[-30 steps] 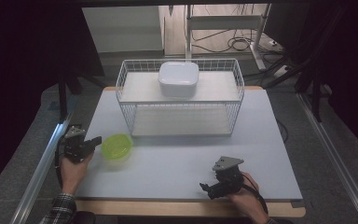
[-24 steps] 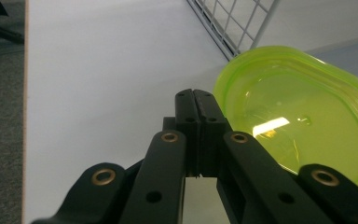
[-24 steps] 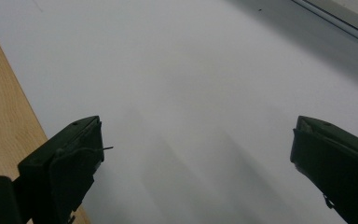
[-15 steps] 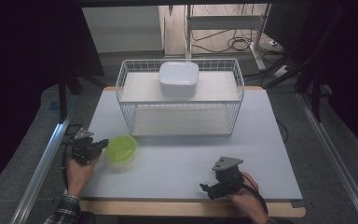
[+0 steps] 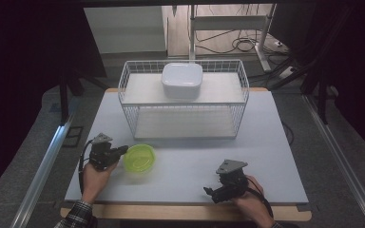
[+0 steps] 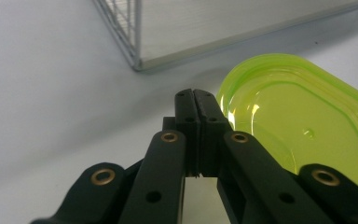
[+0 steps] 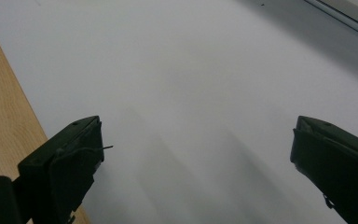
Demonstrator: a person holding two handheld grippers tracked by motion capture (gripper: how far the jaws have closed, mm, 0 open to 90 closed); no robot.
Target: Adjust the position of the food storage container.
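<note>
- The left gripper (image 5: 120,151) has its jaws pressed together with nothing between them; its tip sits just beside the near-left rim of the green bowl (image 5: 139,157), seen close in the left gripper view (image 6: 303,130).
- Ahead of it stands the wire basket (image 5: 183,124), with a white container (image 5: 182,80) on top.
- The right gripper (image 5: 212,192) has its jaws spread wide and empty, low by the table's (image 5: 266,142) front wooden edge (image 7: 4,112), with open tabletop ahead.

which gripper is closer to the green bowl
Left. The left gripper sits right at the green bowl, at its left rim, jaws shut; the right gripper rests apart, near the table's front edge.
</note>
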